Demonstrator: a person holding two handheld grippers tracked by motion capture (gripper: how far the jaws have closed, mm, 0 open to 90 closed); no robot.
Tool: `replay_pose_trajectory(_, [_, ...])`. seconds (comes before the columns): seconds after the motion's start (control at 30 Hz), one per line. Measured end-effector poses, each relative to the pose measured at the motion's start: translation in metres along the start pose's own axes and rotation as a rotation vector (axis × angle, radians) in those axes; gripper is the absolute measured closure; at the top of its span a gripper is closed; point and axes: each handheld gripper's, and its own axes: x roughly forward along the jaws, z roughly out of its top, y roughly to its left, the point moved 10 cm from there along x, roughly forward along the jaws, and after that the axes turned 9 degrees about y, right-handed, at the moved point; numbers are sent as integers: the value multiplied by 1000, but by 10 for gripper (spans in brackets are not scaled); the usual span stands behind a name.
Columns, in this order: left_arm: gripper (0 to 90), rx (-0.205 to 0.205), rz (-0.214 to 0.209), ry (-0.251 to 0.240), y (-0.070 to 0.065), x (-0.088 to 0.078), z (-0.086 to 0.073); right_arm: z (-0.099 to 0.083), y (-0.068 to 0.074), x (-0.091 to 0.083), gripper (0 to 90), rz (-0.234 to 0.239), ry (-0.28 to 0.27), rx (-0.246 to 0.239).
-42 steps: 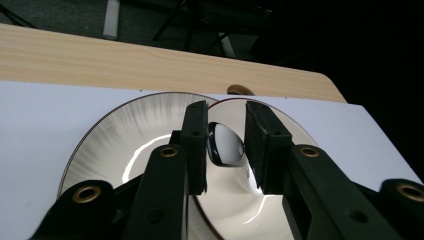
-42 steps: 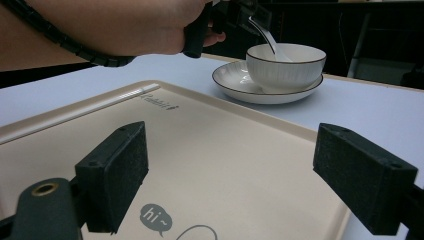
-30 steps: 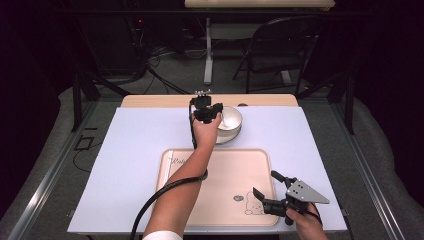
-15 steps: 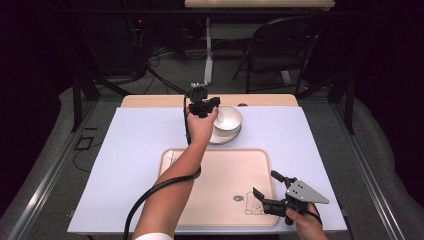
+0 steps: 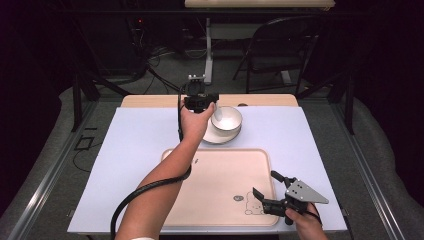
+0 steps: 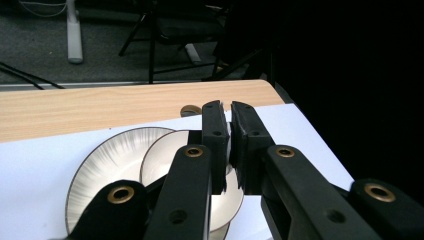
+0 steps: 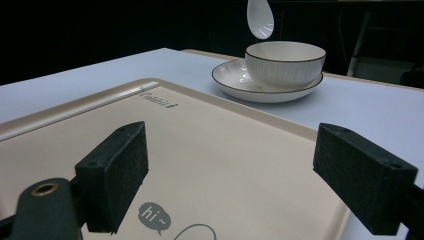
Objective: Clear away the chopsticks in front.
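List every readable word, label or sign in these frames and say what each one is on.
"hi~" in a grey speech bubble printed on the tray, near its front edge in the right gripper view.
A small dark script word near the tray's far corner, beside a pale stripe: too blurred to read.
The bowl and plate carry no text.

The tabletop (image 5: 130,150) is evenly and brightly lit from above, the surroundings dark, close parts slightly soft

A lab-like recording room: dark surroundings, a metal frame (image 5: 80,107) around the worktop (image 5: 140,145), floor cables (image 5: 150,55), a folding chair (image 5: 275,47).
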Motion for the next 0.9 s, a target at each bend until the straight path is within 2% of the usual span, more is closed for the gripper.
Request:
replay_pose_trajectory(0.17, [850, 17, -4, 12, -1, -11, -2, 0, 0, 0, 136, -1, 2, 0])
replay_pose_trajectory(0.43, [851, 48, -19, 42, 2, -29, -13, -1, 0, 0, 136, 0, 3, 0])
replay_pose_trajectory(0.73, [851, 71, -37, 64, 14, -60, -30, -1, 1, 1, 136, -2, 9, -7])
replay_pose_trajectory(0.9, [851, 71, -37, 64, 14, -60, -30, -1, 1, 1, 136, -3, 8, -6])
